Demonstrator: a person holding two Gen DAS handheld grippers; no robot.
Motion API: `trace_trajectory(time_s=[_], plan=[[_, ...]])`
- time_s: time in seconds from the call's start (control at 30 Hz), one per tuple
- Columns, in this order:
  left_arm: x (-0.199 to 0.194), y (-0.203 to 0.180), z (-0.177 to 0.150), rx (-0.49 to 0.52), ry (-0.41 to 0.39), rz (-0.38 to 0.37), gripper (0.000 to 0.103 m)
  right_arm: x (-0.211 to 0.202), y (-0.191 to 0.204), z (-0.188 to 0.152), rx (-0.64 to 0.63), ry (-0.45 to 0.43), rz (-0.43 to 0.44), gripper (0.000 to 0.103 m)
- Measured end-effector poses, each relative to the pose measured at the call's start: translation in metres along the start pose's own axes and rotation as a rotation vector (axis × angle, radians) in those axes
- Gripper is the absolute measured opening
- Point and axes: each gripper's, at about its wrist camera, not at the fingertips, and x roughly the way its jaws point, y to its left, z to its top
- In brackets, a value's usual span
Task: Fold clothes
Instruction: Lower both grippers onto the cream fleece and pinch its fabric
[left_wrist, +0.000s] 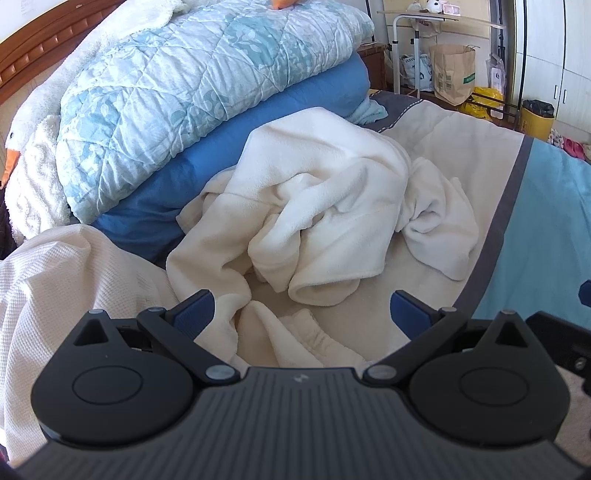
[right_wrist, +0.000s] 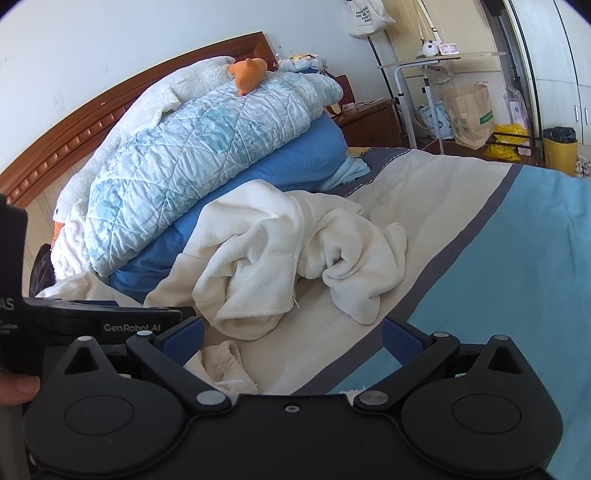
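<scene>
We see a crumpled cream fleece garment (left_wrist: 325, 206) lying in a heap on the bed (left_wrist: 546, 229), on the cream band of the bedcover, with its near edge running under the left hand-held gripper (left_wrist: 303, 314) and cut off from sight there. We cannot make out sleeves or a collar in the bunched folds; in the right wrist view a short zip edge (right_wrist: 294, 301) shows on one flap. The left hand-held gripper hangs just above the near folds with its blue-padded fingers (left_wrist: 194, 312) wide apart and nothing between them. The right hand-held gripper (right_wrist: 293, 341) also has its fingers spread, empty, over the cover beside the garment's ribbed hem (right_wrist: 225, 360). At the left edge of that view the other tool's black body blocks part of the scene, and only a fingertip (right_wrist: 18, 387) of the person shows. Behind the garment a quilted pale-blue duvet (left_wrist: 177, 96) is stacked on a blue one (left_wrist: 236, 147); a white knitted cloth (left_wrist: 55, 295) lies at the left, partly hidden.
</scene>
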Motion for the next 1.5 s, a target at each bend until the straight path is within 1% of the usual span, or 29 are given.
trace_trajectory(time_s=[0.07,0.13,0.17,0.2,0.27,0.37,0.43,0.5,0.57,0.63,0.7,0.77,0.87,0.93,1.0,1.03,1.07,1.1,1.13,1.2,1.27,1.33,1.37,1.43,1.47,1.5], plan=[[0.004,0.004,0.007,-0.001,-0.005,0.011,0.103,-0.007,-0.004,0.01,0.057,-0.04,0.045,0.103],[0.006,0.01,0.017,-0.014,-0.029,0.028,0.103,-0.016,-0.008,0.022,0.126,-0.094,0.101,0.103],[0.006,0.013,0.023,-0.021,-0.041,0.04,0.103,-0.018,-0.01,0.031,0.157,-0.107,0.135,0.103],[0.007,0.016,0.029,-0.025,-0.056,0.045,0.103,-0.017,-0.011,0.043,0.174,-0.095,0.16,0.103],[0.007,0.021,0.042,-0.026,-0.085,0.039,0.103,-0.01,-0.01,0.069,0.171,-0.055,0.175,0.103],[0.017,0.028,0.063,-0.027,-0.103,0.029,0.103,0.008,-0.004,0.104,0.088,-0.021,0.141,0.103],[0.033,0.036,0.076,-0.032,-0.092,0.04,0.103,0.031,-0.008,0.119,0.079,0.031,0.138,0.103],[0.056,0.048,0.084,-0.073,-0.052,0.079,0.103,0.056,-0.016,0.126,0.101,0.088,0.138,0.103],[0.077,0.062,0.086,-0.142,-0.015,0.087,0.103,0.082,-0.028,0.128,0.136,0.14,0.132,0.103],[0.098,0.075,0.087,-0.219,0.02,0.063,0.103,0.108,-0.039,0.129,0.155,0.186,0.141,0.103],[0.115,0.084,0.088,-0.27,0.043,0.031,0.103,0.133,-0.047,0.13,0.172,0.219,0.162,0.103],[0.129,0.087,0.089,-0.291,0.059,0.014,0.102,0.157,-0.054,0.131,0.197,0.238,0.177,0.103],[0.143,0.085,0.092,-0.283,0.048,0.048,0.102,0.192,-0.062,0.133,0.225,0.264,0.186,0.103],[0.155,0.084,0.094,-0.27,0.052,0.065,0.101,0.215,-0.065,0.135,0.205,0.282,0.135,0.103],[0.168,0.085,0.095,-0.261,0.07,0.053,0.1,0.238,-0.066,0.135,0.161,0.306,0.009,0.103],[0.174,0.086,0.094,-0.27,0.081,0.044,0.098,0.248,-0.068,0.134,0.152,0.304,-0.024,0.103],[0.18,0.089,0.092,-0.29,0.093,0.034,0.096,0.257,-0.071,0.132,0.157,0.297,-0.018,0.103],[0.184,0.093,0.09,-0.312,0.101,0.023,0.091,0.265,-0.074,0.13,0.163,0.29,-0.013,0.103],[0.187,0.096,0.088,-0.331,0.105,0.012,0.088,0.272,-0.08,0.127,0.189,0.289,0.003,0.103],[0.194,0.1,0.084,-0.343,0.1,0.01,0.087,0.283,-0.095,0.121,0.289,0.3,0.05,0.103],[0.204,0.102,0.078,-0.356,0.103,0.018,0.088,0.291,-0.108,0.112,0.424,0.338,0.105,0.103],[0.219,0.105,0.069,-0.407,0.131,0.019,0.096,0.293,-0.112,0.103,0.491,0.342,0.158,0.103],[0.226,0.108,0.063,-0.446,0.151,0.003,0.098,0.293,-0.111,0.099,0.489,0.337,0.173,0.103],[0.236,0.113,0.051,-0.556,0.163,-0.056,0.098,0.295,-0.103,0.095,0.433,0.331,0.185,0.103],[0.238,0.113,0.047,-0.582,0.158,-0.079,0.098,0.295,-0.099,0.093,0.417,0.326,0.193,0.103],[0.238,0.111,0.046,-0.585,0.149,-0.096,0.095,0.296,-0.096,0.09,0.411,0.316,0.204,0.103]])
